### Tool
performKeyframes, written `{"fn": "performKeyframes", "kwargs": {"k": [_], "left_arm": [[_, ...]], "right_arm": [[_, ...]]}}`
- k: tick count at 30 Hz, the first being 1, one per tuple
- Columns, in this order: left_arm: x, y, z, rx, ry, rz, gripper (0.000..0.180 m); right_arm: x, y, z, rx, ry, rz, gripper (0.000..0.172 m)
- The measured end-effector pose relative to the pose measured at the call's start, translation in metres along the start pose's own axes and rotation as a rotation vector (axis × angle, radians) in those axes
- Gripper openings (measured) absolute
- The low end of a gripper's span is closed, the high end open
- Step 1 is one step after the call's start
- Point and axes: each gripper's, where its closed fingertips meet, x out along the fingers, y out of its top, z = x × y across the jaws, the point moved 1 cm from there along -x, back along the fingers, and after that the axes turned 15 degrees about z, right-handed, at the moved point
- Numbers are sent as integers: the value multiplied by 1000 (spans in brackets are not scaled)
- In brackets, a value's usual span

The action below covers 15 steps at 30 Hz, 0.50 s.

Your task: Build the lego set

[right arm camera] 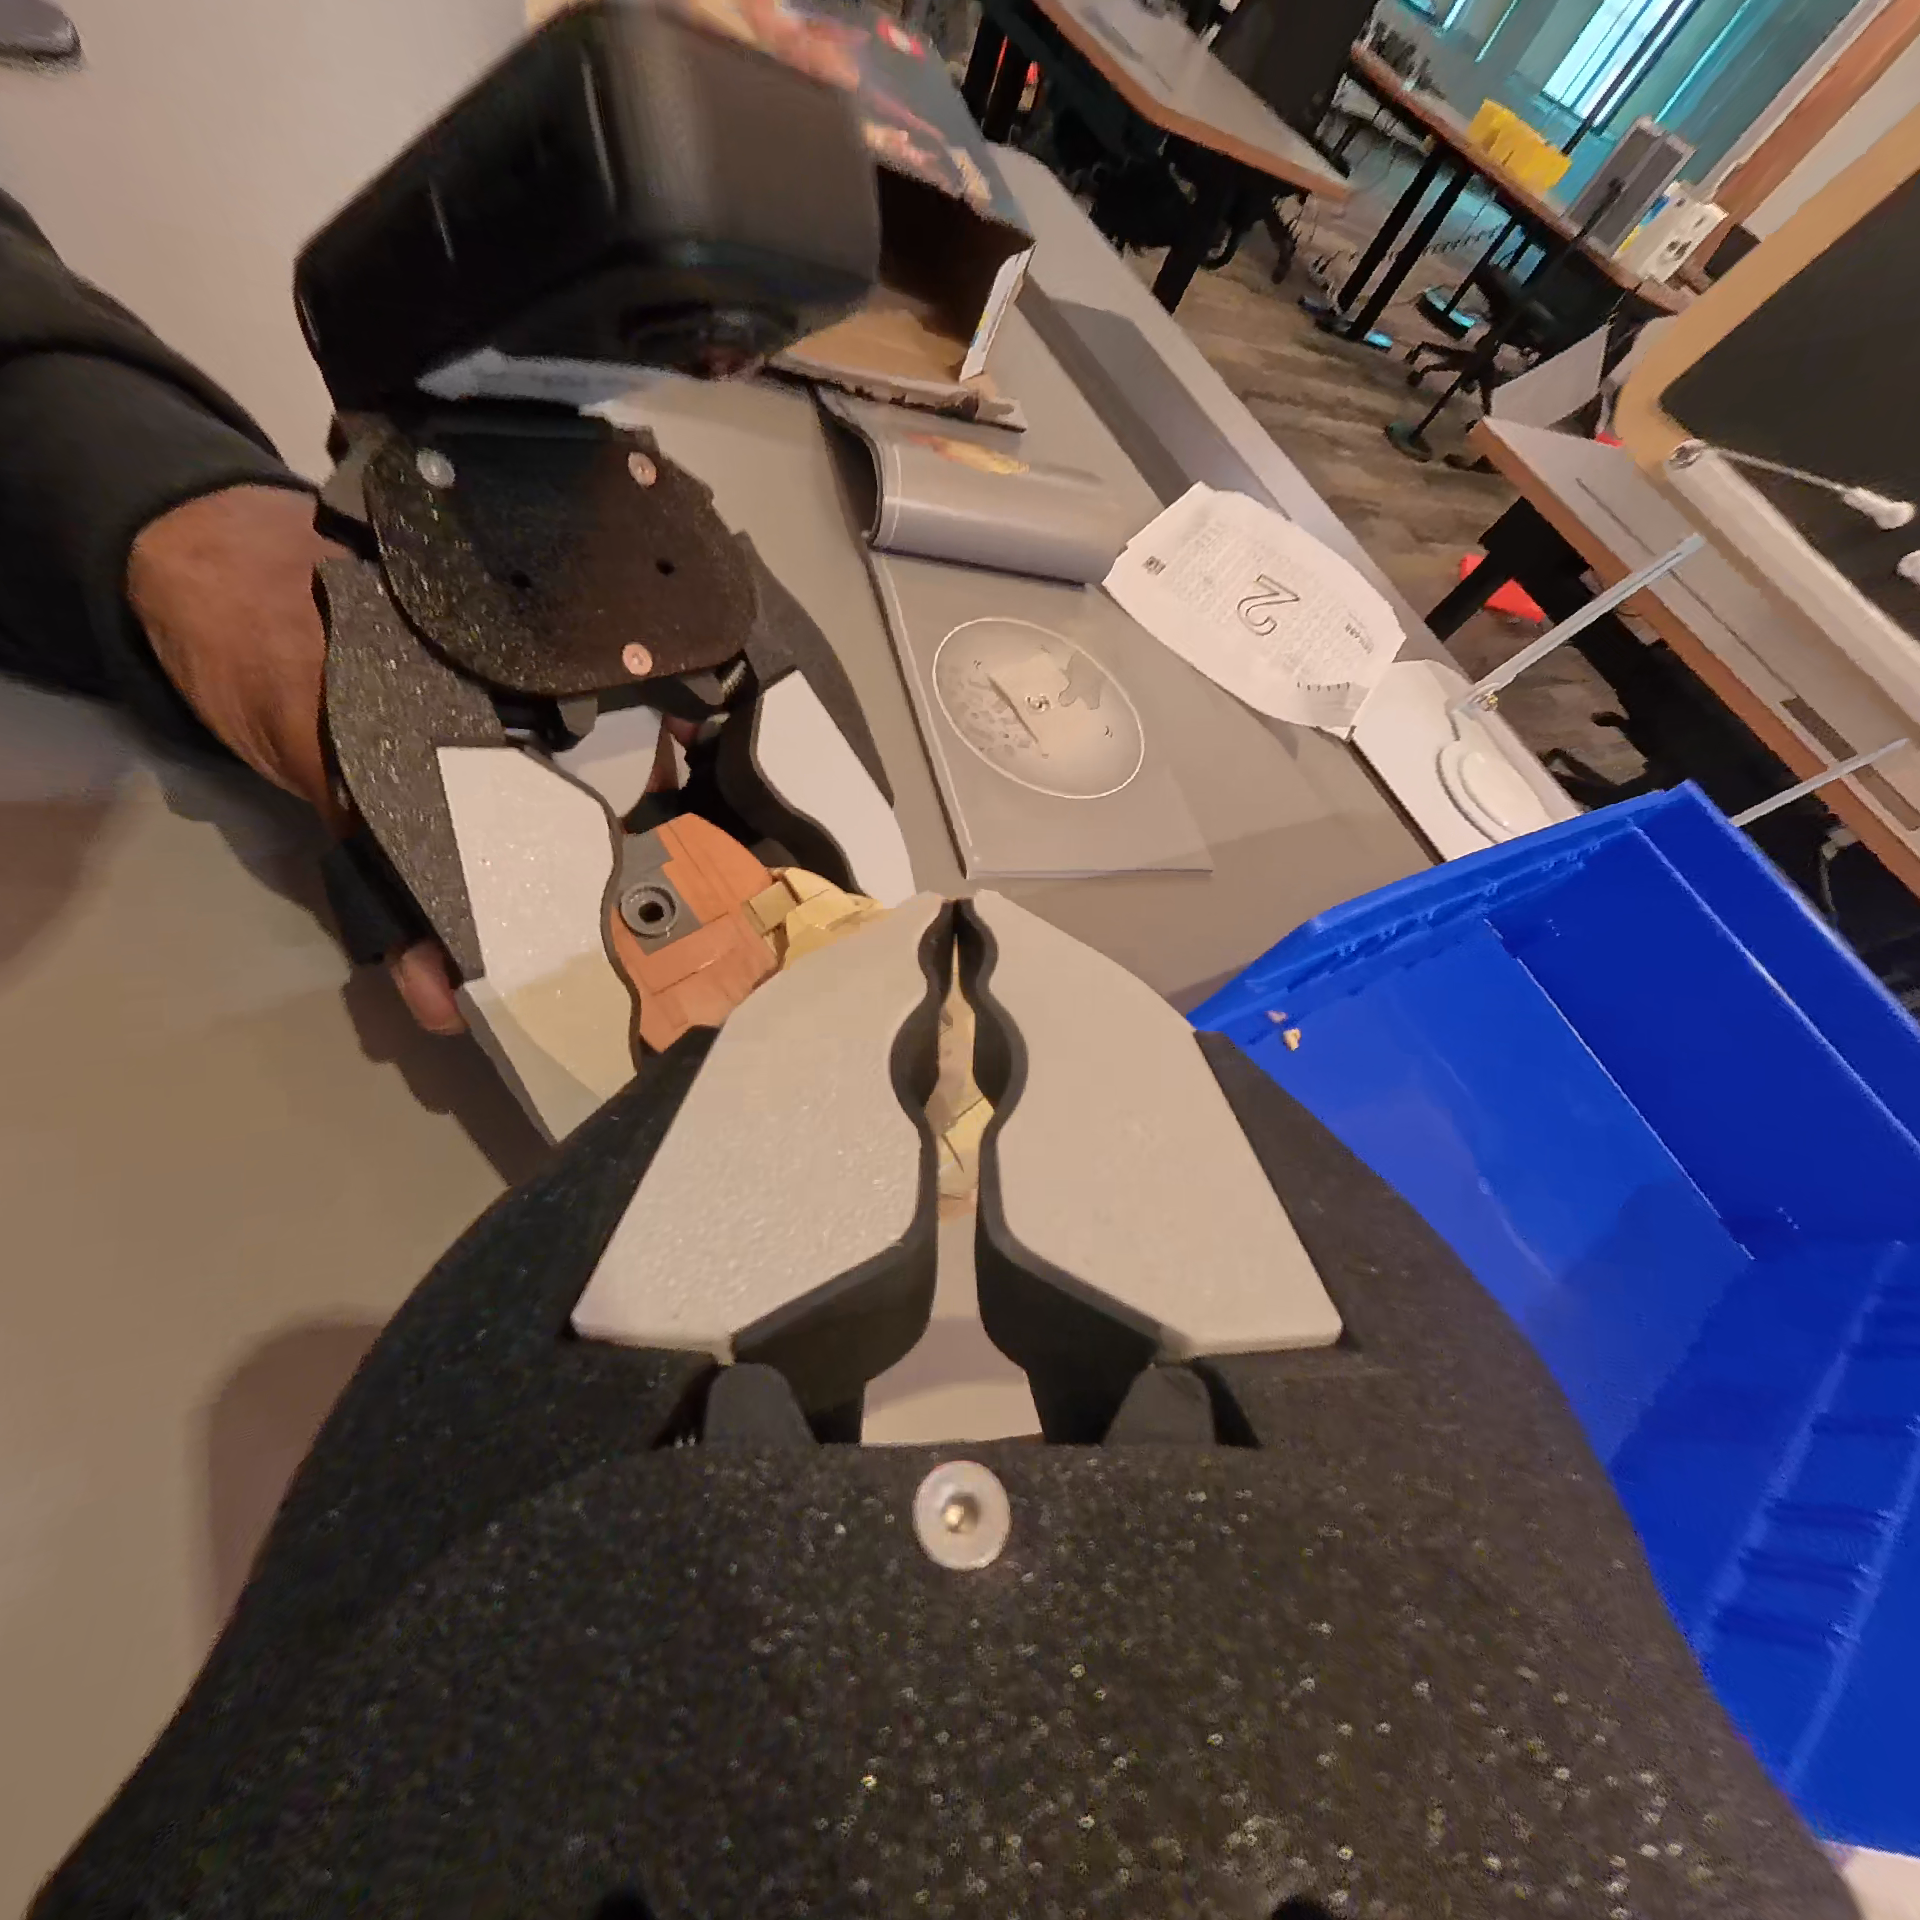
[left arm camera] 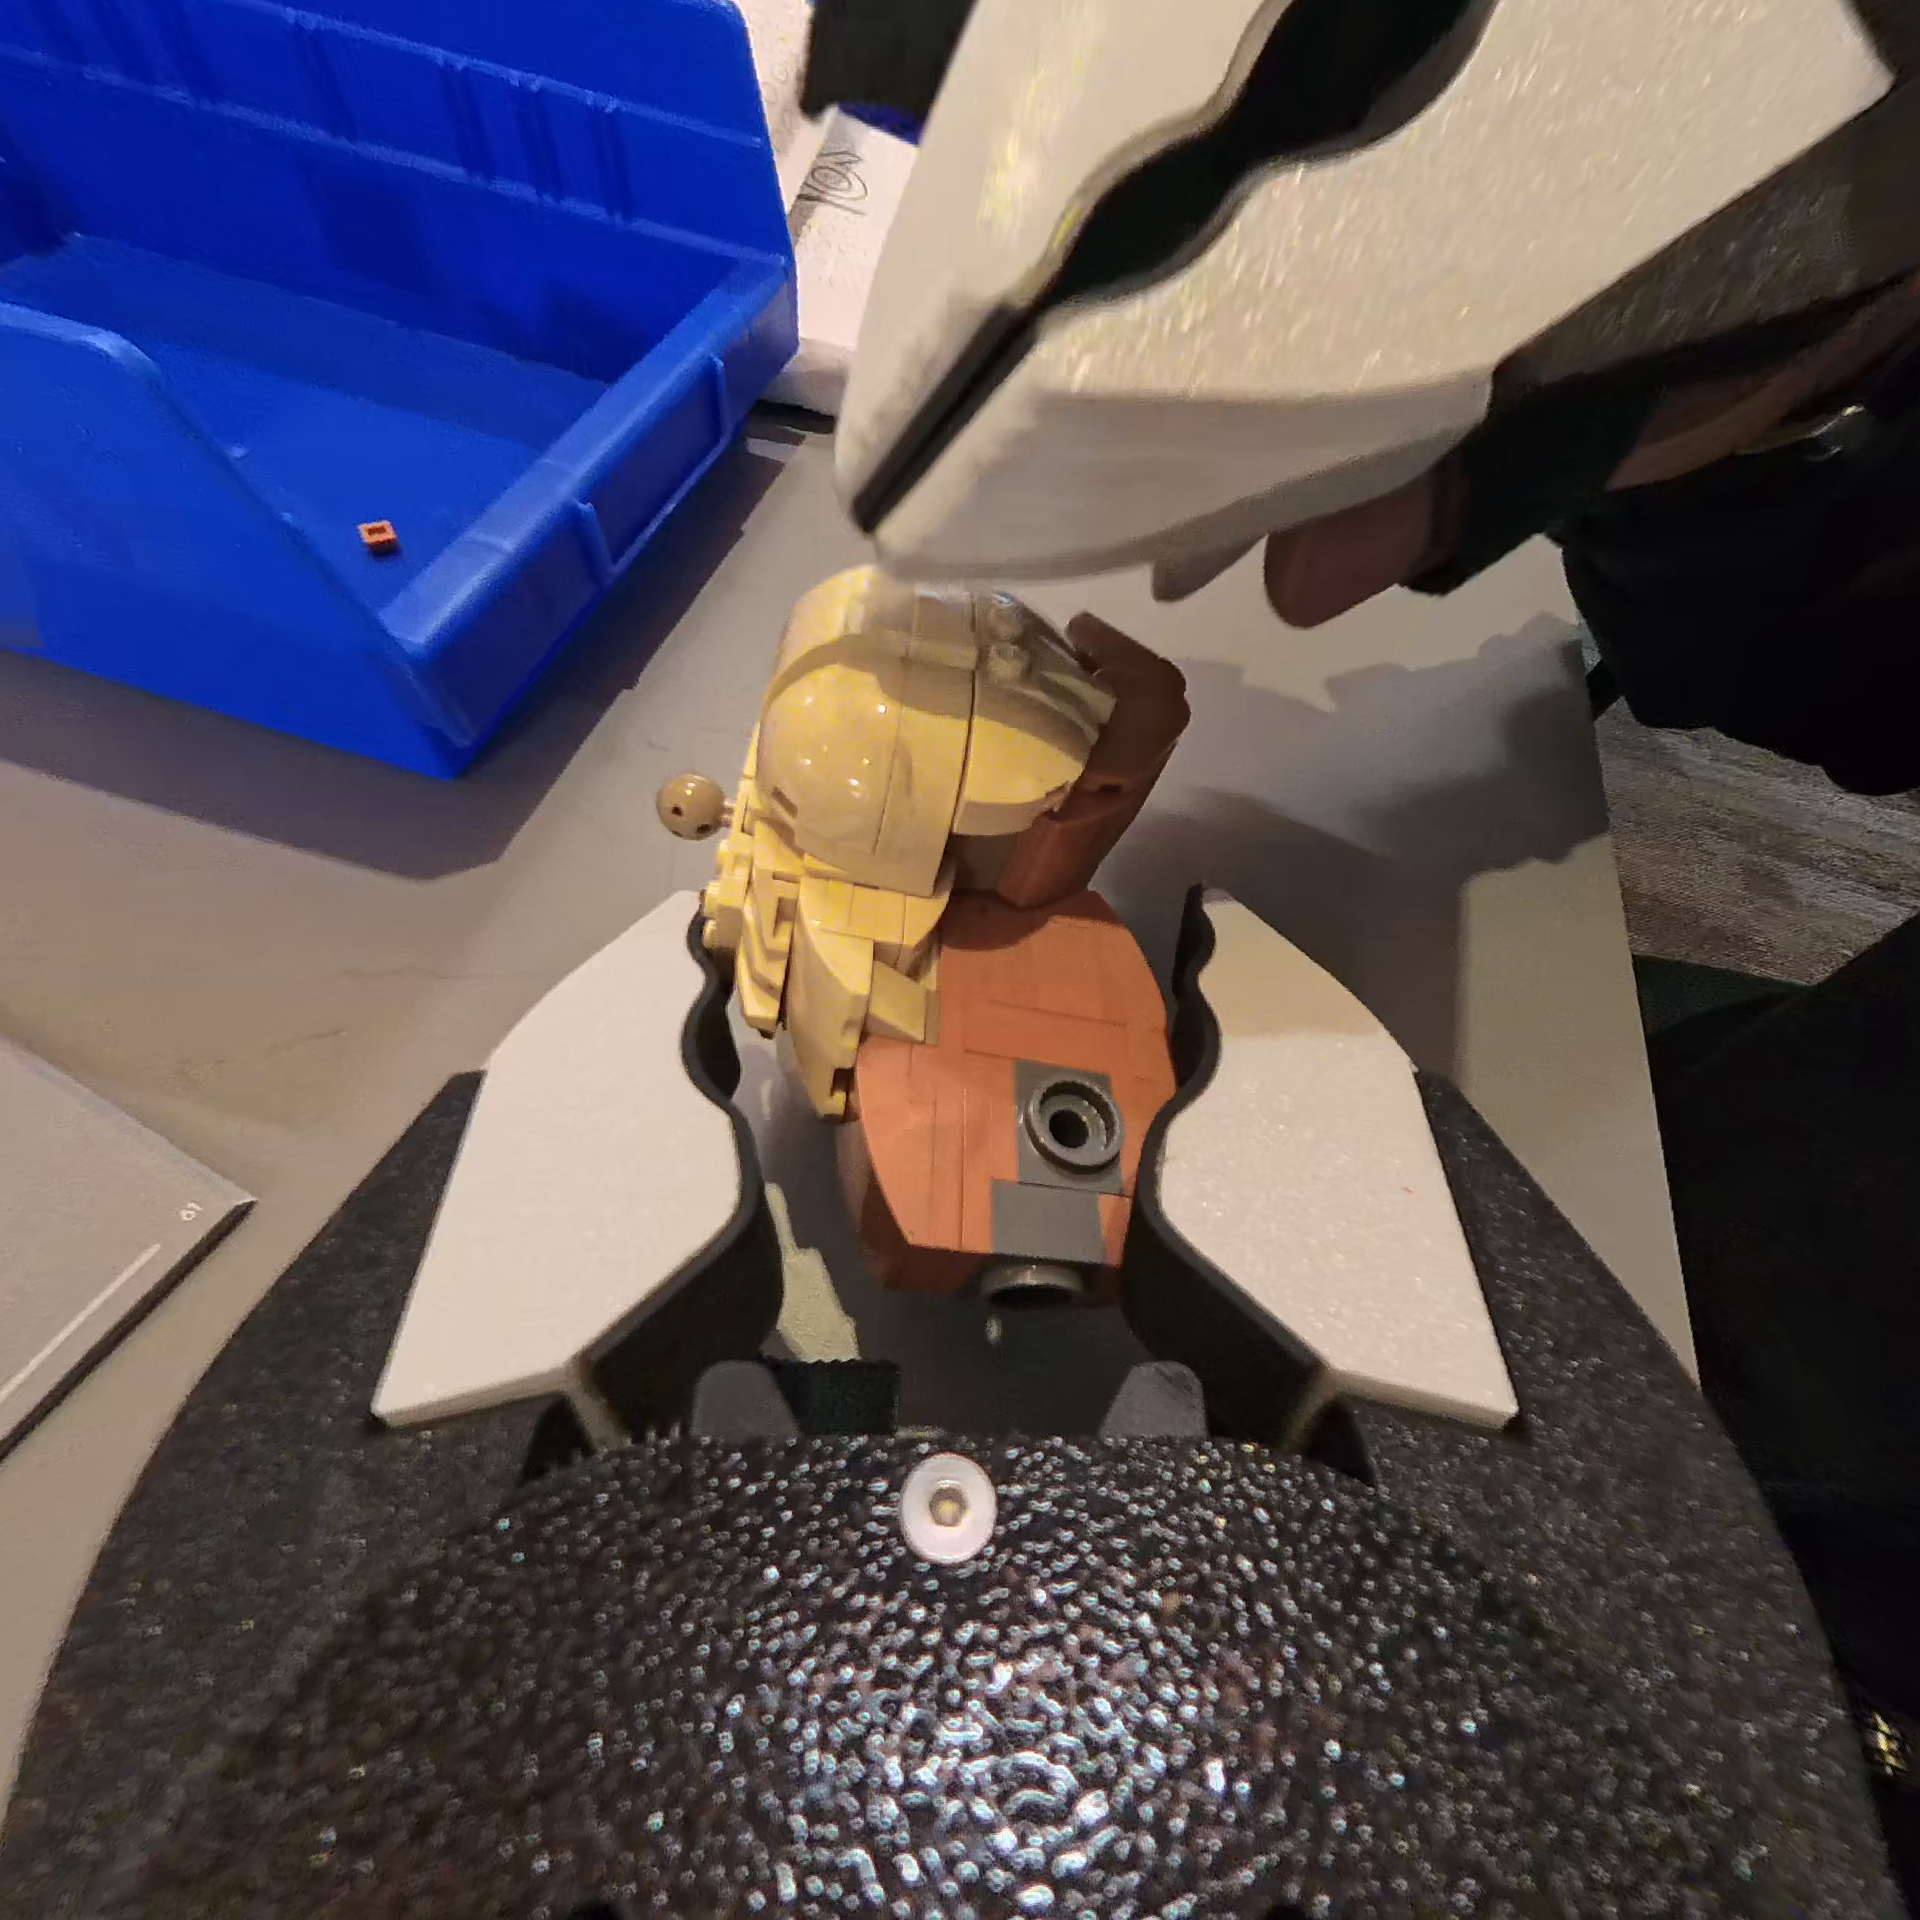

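Your left gripper (left arm camera: 940,997) has its jaws spread wide around a tan and reddish-brown model built of plastic bricks (left arm camera: 935,935), both pads pressed on its brown lower body. Your right gripper (right arm camera: 956,914) has its jaws pressed together, tips at the model's tan domed top. The model sits over the grey bench (left arm camera: 312,935) near its right edge. Judged rigid but easily broken at seams; hold the solid brown body. The blue plastic bin (left arm camera: 312,416) behind holds one small brown brick (left arm camera: 376,536).
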Motion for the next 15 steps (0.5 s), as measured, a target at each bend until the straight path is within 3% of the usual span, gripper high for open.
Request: {"fn": "performKeyframes", "kwargs": {"k": [11,15], "left_arm": [[0,0,-1,-14,1,0,81],[-1,1,0,-13,-1,-6,81]], "right_arm": [[-9,10,4,47,11,36,0],[-3,-11,-2,-21,5,-82,0]]}}
